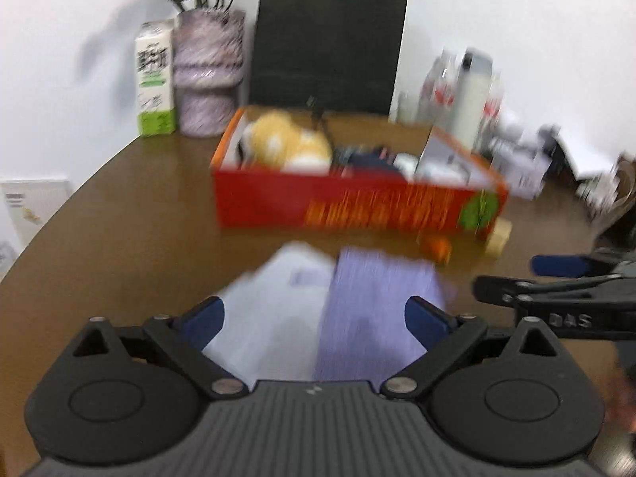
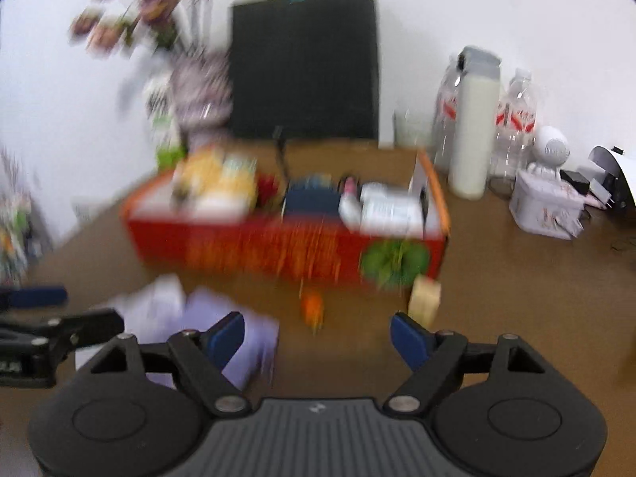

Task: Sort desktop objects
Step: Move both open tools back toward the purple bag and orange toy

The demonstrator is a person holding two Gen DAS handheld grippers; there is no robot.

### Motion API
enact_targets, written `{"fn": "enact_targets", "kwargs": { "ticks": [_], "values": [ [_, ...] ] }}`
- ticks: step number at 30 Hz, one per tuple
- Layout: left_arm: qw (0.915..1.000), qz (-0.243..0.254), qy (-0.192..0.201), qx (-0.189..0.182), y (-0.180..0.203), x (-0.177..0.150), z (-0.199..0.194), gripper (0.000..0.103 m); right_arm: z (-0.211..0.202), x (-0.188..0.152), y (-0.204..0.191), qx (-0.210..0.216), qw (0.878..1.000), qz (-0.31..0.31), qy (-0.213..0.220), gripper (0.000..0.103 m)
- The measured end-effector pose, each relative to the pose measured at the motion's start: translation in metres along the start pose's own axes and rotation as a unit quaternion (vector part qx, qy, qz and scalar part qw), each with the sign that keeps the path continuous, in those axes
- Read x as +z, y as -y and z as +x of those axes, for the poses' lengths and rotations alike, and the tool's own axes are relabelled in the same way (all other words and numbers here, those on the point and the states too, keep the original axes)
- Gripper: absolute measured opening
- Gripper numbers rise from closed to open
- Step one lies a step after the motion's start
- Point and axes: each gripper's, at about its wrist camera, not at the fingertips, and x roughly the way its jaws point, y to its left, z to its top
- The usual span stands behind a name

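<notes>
Ahead of both grippers sits the red cardboard box (image 1: pixel 349 202), open at the top and crowded with things: a yellow plush toy (image 1: pixel 288 141) at its left end, dark and white items toward its right, too blurred to name. The left gripper (image 1: pixel 314 318) has its jaws spread wide with nothing between the blue pads (image 1: pixel 206 316); just beyond and below them a white sheet (image 1: pixel 274 302) and a lilac booklet (image 1: pixel 377 298) lie side by side on the brown table (image 1: pixel 131 218). The right gripper (image 2: pixel 318 338) is likewise well open and empty. Just past its pads, in front of the box, lie a small orange object (image 2: pixel 312 306) and a pale cream block (image 2: pixel 424 298), the block near the right pad. To the left gripper's right, the other gripper's fingers reach in at the same level. Behind the box stand a black paper bag (image 1: pixel 330 43), a vase (image 1: pixel 206 75) with dried flowers, a milk carton (image 1: pixel 155 79), a white flask (image 2: pixel 475 123) and water bottles (image 2: pixel 516 119).
</notes>
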Motion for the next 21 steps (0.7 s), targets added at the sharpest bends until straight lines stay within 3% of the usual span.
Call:
{"fn": "enact_targets", "kwargs": {
  "ticks": [3,9,12,15,21],
  "values": [
    [0.9998,-0.005,-0.015,0.012,0.003,-0.028,-0.016,0.1,-0.021,-0.034,-0.013,-0.001,1.0,-0.011,-0.017,0.08],
    [0.9999,0.009,0.004,0.004,0.016,-0.068,-0.06,0.101,-0.065,-0.084,-0.029,-0.012,0.999,-0.026,-0.019,0.082],
    [0.9998,0.02,-0.002,0.008,0.023,-0.085,-0.065,0.102,-0.079,-0.098,-0.032,-0.02,0.999,-0.023,-0.012,0.09],
    [0.9994,0.023,-0.019,0.016,0.025,-0.094,-0.061,0.102,-0.083,-0.111,-0.033,-0.034,0.999,-0.019,-0.019,0.091],
    [0.9994,0.021,-0.014,0.025,0.026,-0.096,-0.063,0.103,-0.089,-0.117,-0.035,-0.046,0.999,-0.012,-0.013,0.09]
  ]
}}
